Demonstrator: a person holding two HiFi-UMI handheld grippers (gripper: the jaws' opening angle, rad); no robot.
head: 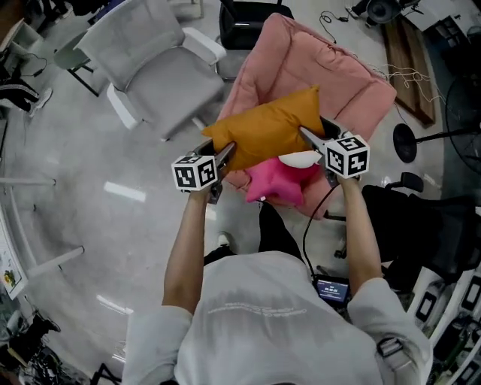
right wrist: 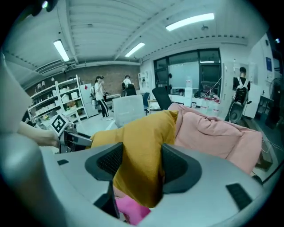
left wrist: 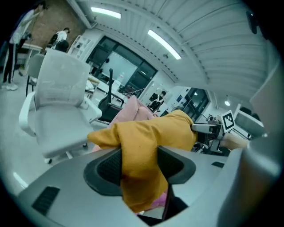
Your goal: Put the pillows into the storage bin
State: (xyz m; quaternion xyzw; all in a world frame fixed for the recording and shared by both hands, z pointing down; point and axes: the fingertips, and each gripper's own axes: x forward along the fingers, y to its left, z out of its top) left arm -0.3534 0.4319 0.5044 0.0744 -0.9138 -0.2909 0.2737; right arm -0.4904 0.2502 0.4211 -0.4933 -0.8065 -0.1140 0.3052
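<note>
A mustard-yellow pillow (head: 267,128) hangs in the air between both grippers, over a pink fabric storage bin (head: 353,75). My left gripper (head: 225,154) is shut on the pillow's left corner, and its pads pinch the yellow fabric (left wrist: 146,133) in the left gripper view. My right gripper (head: 310,137) is shut on the right corner, with yellow cloth (right wrist: 142,137) bunched between its pads. A magenta pillow (head: 278,184) lies at the bin's near side below the yellow one, with a white item (head: 301,159) on it. Each gripper view shows the other gripper across the pillow.
A pale grey armchair (head: 146,64) stands left of the bin and a black office chair (head: 248,22) behind it. A round black stand base (head: 406,143) and cables sit on the floor to the right. People stand far off by shelves (right wrist: 97,95).
</note>
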